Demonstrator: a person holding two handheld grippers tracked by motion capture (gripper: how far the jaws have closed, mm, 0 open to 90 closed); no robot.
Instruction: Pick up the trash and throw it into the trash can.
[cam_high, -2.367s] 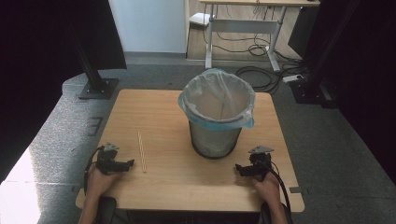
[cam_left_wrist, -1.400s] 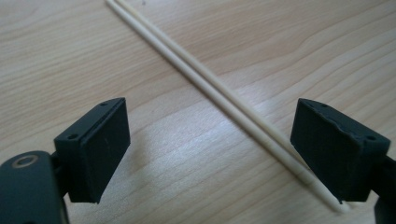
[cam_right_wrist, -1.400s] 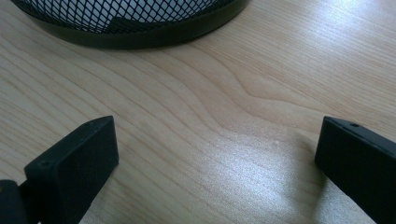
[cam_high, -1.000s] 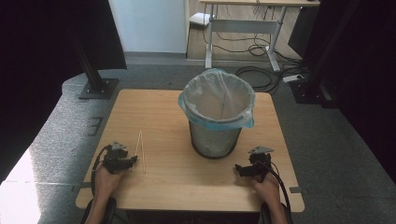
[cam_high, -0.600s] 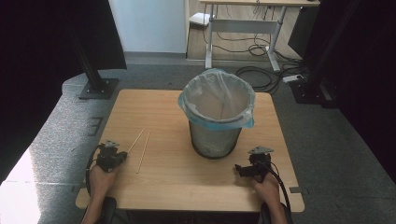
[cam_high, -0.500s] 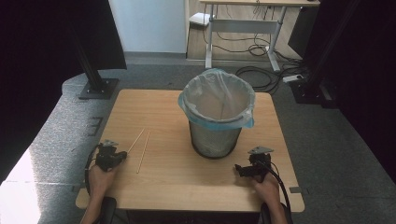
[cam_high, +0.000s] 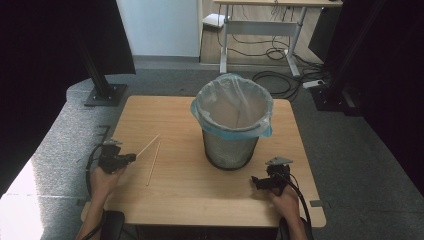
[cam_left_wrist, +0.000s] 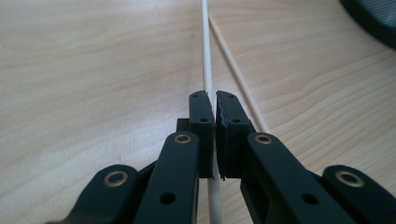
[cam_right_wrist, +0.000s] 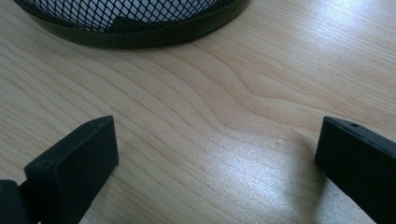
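The left gripper (cam_left_wrist: 214, 100), well left of the mesh bin (cam_high: 231, 150), is pinching one thin wooden stick (cam_left_wrist: 204, 51) between jaws that have just closed; a second stick (cam_high: 153, 162) is lying on the table (cam_high: 175, 200) just beside it. The right gripper (cam_high: 257, 182), near the bin's base, is holding its jaws wide apart over bare wood.

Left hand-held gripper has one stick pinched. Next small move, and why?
Probably lift a little more and carry it toward the lined bin. The left hand-held gripper is shut on the pale stick, whose far end angles up off the table in the high view; the second stick lies flat beside it. The right hand-held gripper sits open near the bin's base.
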